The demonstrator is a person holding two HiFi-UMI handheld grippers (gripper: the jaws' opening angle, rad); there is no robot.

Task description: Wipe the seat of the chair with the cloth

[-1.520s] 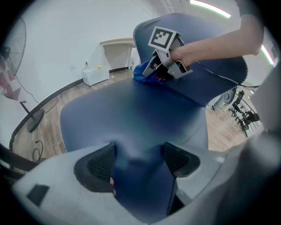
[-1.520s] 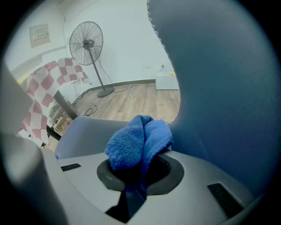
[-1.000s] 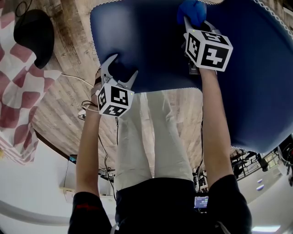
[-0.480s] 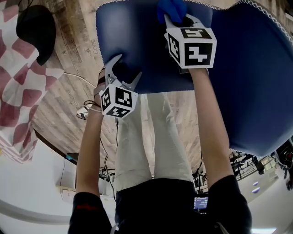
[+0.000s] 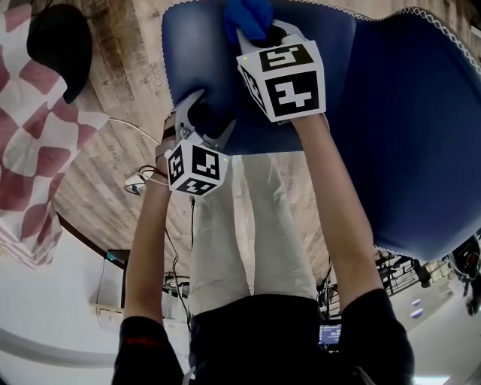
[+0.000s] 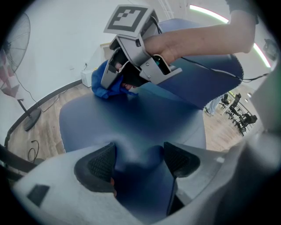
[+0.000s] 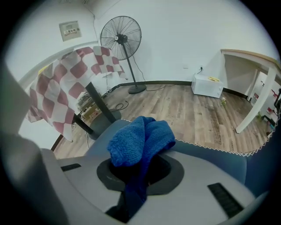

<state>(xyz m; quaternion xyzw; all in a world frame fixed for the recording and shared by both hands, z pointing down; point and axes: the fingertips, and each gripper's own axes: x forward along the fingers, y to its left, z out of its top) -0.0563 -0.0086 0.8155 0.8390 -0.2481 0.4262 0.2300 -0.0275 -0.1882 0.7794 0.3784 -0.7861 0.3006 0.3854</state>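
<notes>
- Our right gripper (image 7: 138, 173) clamps the blue cloth (image 7: 140, 138), which touches the seat (image 5: 391, 128) at its 12 o'clock end.
- Our left gripper (image 6: 139, 160) hangs at 7 o'clock from it, jaws wide apart and gripping nothing, over the seat's near edge.

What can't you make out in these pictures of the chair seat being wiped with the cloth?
1. Far end of the blue cloth: cut off by the head view's top edge.
2. The seat patch under the cloth: covered by the bunched cloth in the right gripper view, and by the right gripper in the head view.
3. Whether the left gripper touches the seat: blurred close up in the left gripper view.
</notes>
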